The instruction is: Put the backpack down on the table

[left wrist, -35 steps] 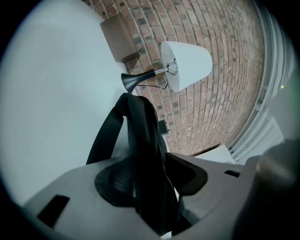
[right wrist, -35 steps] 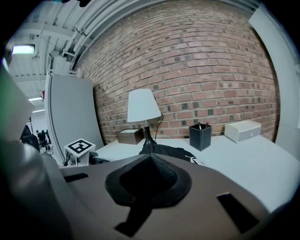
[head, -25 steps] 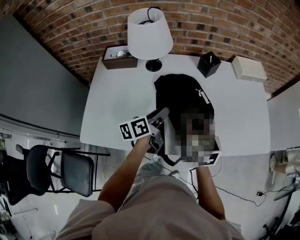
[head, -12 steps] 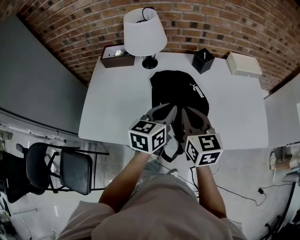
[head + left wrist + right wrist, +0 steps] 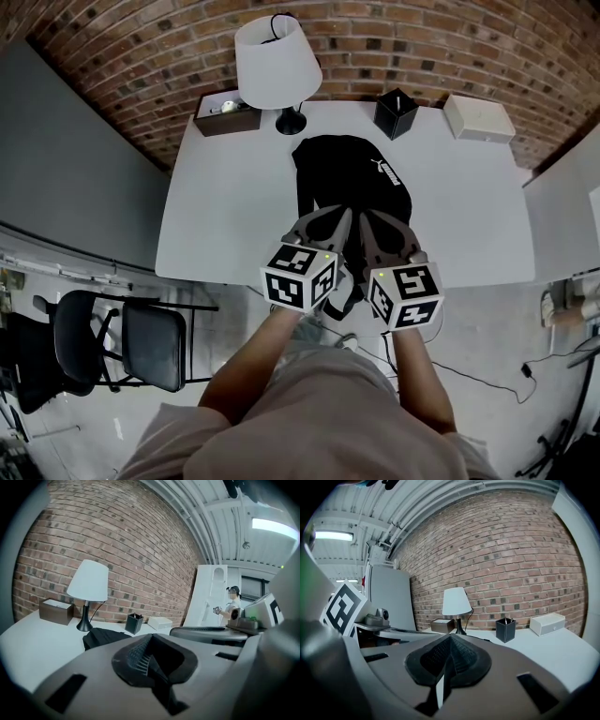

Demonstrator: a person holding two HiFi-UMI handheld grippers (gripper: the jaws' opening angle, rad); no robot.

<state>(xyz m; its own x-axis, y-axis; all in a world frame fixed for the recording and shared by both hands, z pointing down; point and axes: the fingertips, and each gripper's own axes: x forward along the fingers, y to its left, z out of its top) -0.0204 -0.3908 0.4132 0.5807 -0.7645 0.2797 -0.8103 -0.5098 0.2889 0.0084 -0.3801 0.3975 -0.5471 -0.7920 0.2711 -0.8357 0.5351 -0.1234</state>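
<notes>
Now, head view: backpack (image 5: 349, 178) lies flat on the bench (image 5: 220, 206); putting-down looks done.
Left gripper view: my left fingers (image 5: 135, 657) have just been closing, now together, empty.
Right gripper view: my right fingers (image 5: 464, 658) sit together, empty.
Next: I judge only pulling clear remains.

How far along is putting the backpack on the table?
Done: the backpack lies flat on the table. In hand: nothing; the left gripper, jaws just closed, and the right gripper are both shut and empty above the near edge. Left: nothing visible.
</notes>
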